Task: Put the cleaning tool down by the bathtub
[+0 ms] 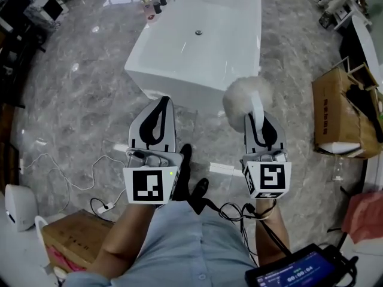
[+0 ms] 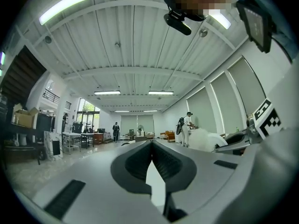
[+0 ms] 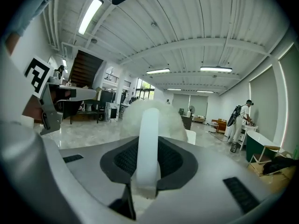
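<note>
White cleaning tool [image 1: 250, 100] (fluff foremost) toward bathtub [image 1: 185, 76]

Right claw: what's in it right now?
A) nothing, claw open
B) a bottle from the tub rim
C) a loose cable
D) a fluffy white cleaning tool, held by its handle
D: the right gripper view shows the right claw closed on the white handle of the cleaning tool, with its fluffy head sticking out past the claw tips.

Head view steeply down onto bathtub [image 1: 197, 40], both gripper views roughly level, all sharing cleaning tool [image 1: 244, 94]
</note>
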